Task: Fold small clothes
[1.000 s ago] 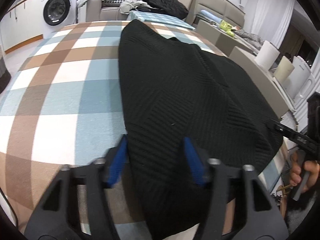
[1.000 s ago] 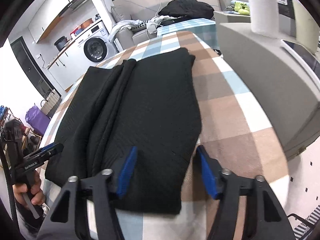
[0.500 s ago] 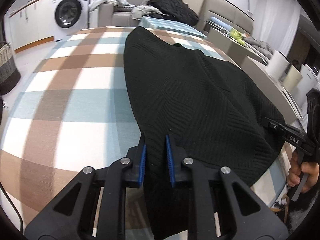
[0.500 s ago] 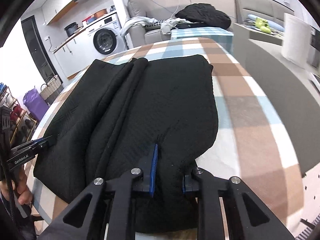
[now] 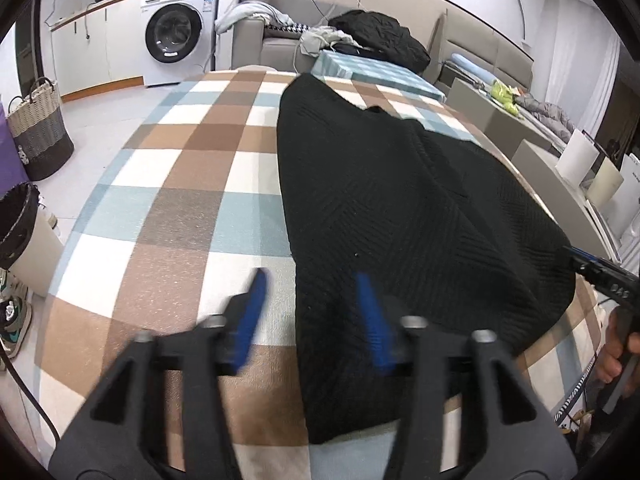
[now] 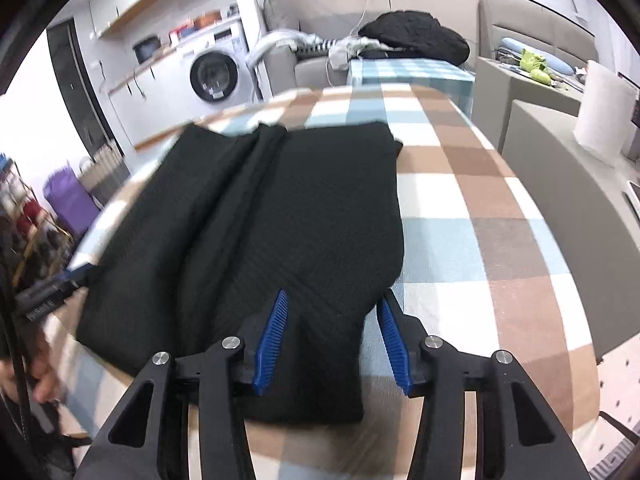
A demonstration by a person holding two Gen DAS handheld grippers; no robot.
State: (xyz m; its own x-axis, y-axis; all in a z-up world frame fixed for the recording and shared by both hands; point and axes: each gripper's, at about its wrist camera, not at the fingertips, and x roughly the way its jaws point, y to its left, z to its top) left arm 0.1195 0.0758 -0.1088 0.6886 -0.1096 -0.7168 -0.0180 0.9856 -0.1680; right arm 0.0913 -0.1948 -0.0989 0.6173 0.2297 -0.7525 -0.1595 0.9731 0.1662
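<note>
A black ribbed knit garment lies spread lengthwise on the checked tablecloth. My left gripper hovers over its near left edge. Its jaws are opening, and the edge lies between them untouched by the blue pads. In the right wrist view the garment shows a long fold ridge down its left half. My right gripper sits over the near right corner with its jaws opening, and the cloth lies loose between the pads. Each view shows the other gripper at the frame's side, held by a hand.
A washing machine and a sofa with piled clothes stand beyond the table. A woven basket and a bin sit on the floor at left. A grey counter with a paper roll runs along the right.
Both grippers were open, pinched the garment's near edge half a second ago, and have since opened and let it go. Both have drawn back and up a little.
</note>
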